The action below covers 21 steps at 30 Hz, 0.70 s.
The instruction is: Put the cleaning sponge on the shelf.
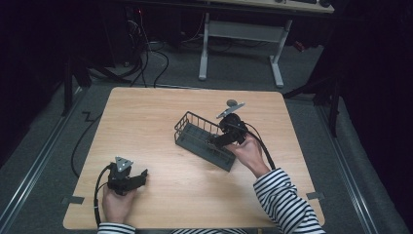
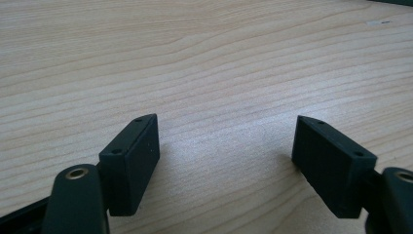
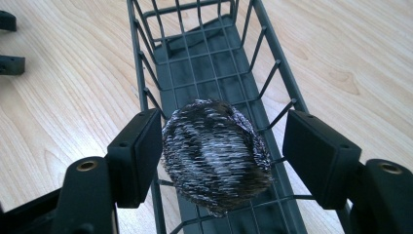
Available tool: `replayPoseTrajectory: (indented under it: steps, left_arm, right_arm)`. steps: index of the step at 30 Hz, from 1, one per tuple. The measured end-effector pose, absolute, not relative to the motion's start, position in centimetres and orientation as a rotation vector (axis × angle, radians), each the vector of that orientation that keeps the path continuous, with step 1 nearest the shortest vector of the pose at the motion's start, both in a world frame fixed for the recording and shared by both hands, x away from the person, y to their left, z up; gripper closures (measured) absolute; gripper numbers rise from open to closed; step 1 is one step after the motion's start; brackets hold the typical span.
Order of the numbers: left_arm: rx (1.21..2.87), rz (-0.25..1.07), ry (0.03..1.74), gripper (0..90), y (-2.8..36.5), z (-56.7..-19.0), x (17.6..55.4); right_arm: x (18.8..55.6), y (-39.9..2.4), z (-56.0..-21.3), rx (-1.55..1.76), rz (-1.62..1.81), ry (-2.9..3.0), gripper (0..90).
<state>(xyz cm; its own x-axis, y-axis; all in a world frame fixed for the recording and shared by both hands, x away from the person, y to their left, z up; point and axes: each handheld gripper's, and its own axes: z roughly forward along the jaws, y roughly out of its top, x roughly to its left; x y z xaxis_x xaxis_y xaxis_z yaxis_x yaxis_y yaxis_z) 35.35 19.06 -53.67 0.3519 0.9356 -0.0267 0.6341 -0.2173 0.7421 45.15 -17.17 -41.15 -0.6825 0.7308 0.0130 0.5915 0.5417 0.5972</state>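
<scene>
A dark wire basket lies at an angle on the wooden table, right of centre. My right gripper reaches into its near end. In the right gripper view, a grey steel-wool scourer sits in the basket between the jaws of that gripper. The jaws stand open: the left pad is close against the scourer and the right pad is clear of it. My left gripper rests low at the table's near left, open over bare wood with nothing between its pads.
The far half of the basket holds nothing. The left gripper's fingertips show at the far left in the right gripper view. Beyond the table stand white desk legs, with cables on the grey floor.
</scene>
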Motion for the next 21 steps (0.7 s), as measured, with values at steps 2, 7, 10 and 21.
replayPoseTrajectory:
  steps: [2, 7, 10, 21]
  left_arm:
    - [1.947, 0.575, 1.364, 26.2, 19.1, -53.7, 35.3]
    - [1.948, 0.575, 1.363, 26.2, 19.0, -53.7, 35.3]
    - [1.949, 0.575, 1.363, 26.2, 19.0, -53.7, 35.3]
    - [1.951, 0.58, 1.362, 26.2, 19.0, -53.7, 35.3]
  right_arm:
    - [45.1, -17.3, -41.0, 1.091, 0.861, 2.534, 31.8]
    - [44.6, -17.8, -40.3, 1.076, 0.897, 2.505, 34.1]
    - [44.2, -18.3, -40.0, 1.084, 0.919, 2.483, 35.4]
    - [42.5, -22.4, -39.0, 1.146, 0.981, 2.392, 37.1]
